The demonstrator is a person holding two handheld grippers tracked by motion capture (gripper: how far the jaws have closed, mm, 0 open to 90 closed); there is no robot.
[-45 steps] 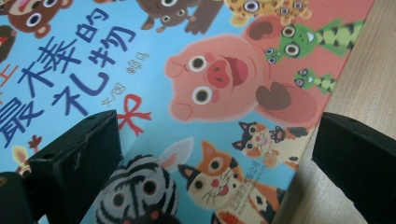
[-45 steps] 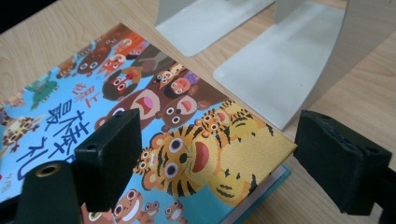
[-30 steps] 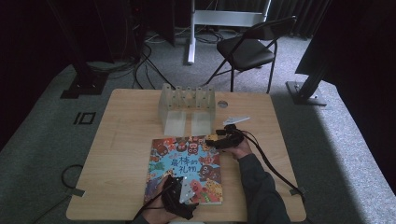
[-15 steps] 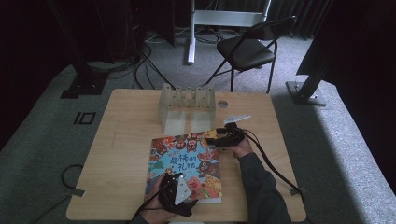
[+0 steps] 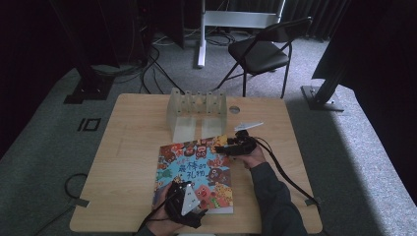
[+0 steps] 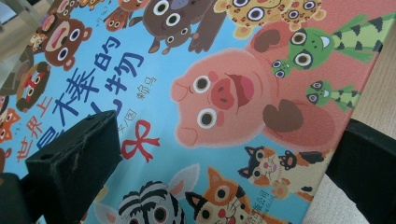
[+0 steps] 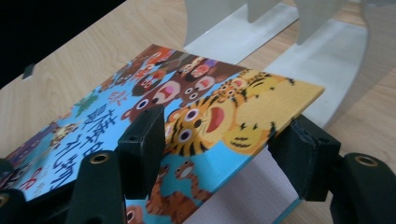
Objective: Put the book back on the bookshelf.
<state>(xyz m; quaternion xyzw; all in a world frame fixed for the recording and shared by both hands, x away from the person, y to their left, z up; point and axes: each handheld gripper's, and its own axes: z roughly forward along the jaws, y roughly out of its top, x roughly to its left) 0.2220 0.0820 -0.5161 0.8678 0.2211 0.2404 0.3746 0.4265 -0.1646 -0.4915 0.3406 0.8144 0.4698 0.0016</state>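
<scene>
The book lies on the table, cover up, between the two grippers, with its far end just in front of the pale rack. The right gripper sits at the book's far right corner, held by a hand whose dark sleeve runs back to the near edge of the table. In the right gripper view the cover's corner, with its tigers, is raised off the pages and lies between the jaws: the left jaw rests on top of the cover, the right jaw stands beside the cover's edge and over the white page below. These jaws have just been closing with the cover between them, but whether the pads already press on it cannot be told; a gap seems to remain at the right jaw. Beyond this gripper the rack's flat base and upright dividers stand close behind the lifted corner. The left gripper is at the book's near edge, its grey plate on top, held in the other hand. In the left gripper view its jaws stand wide apart, one over the blue part of the cover near the red bow, the other off the book's side edge above the table; the pig and cat pictures lie in the gap between them, and nothing is gripped.
</scene>
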